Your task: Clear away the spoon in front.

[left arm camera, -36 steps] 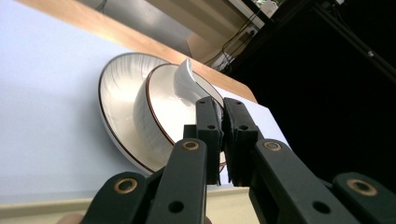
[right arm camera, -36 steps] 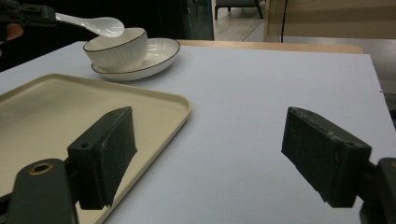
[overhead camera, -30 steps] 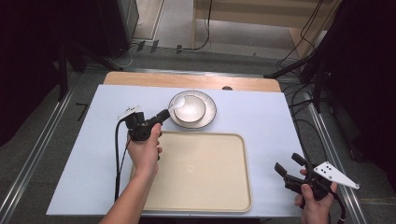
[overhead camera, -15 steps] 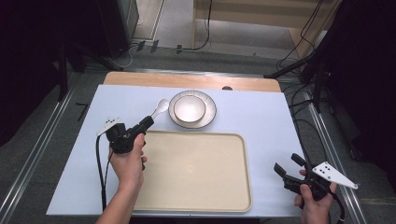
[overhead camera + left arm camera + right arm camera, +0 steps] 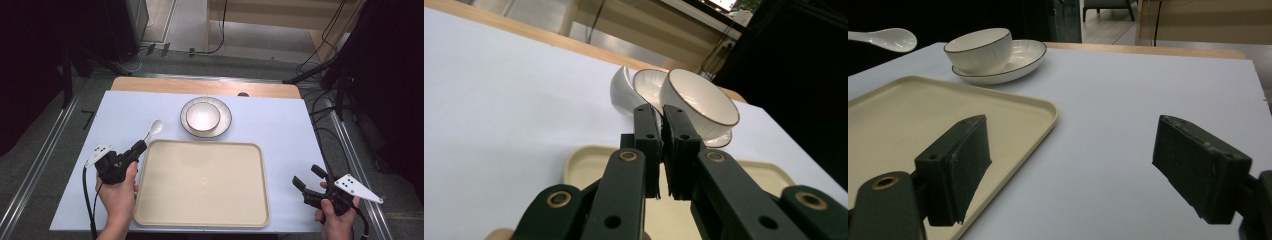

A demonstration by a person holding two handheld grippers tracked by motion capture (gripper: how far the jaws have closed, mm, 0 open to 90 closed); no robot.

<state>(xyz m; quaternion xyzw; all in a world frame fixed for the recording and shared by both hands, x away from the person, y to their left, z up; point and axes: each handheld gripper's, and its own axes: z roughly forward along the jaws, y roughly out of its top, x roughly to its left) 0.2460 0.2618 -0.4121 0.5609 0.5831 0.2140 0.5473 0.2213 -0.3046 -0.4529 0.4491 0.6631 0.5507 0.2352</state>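
White spoon point(image 5: 154, 129): handle clamped between the closed jaws of the left gripper point(image 5: 137, 148), bowl end raised and pointing toward the far edge, just off the tray's far-left corner. Bowl point(image 5: 203, 116): white, dark-rimmed, seated in a matching plate point(image 5: 224, 121), beyond the tray's far edge. Tray point(image 5: 202, 184): cream, rectangular, bare, central on the pale blue surface point(image 5: 280, 130). Right gripper point(image 5: 311, 182): jaws spread wide with nothing between them, held by a hand point(image 5: 334, 224) near the surface's near-right corner, beside the tray.
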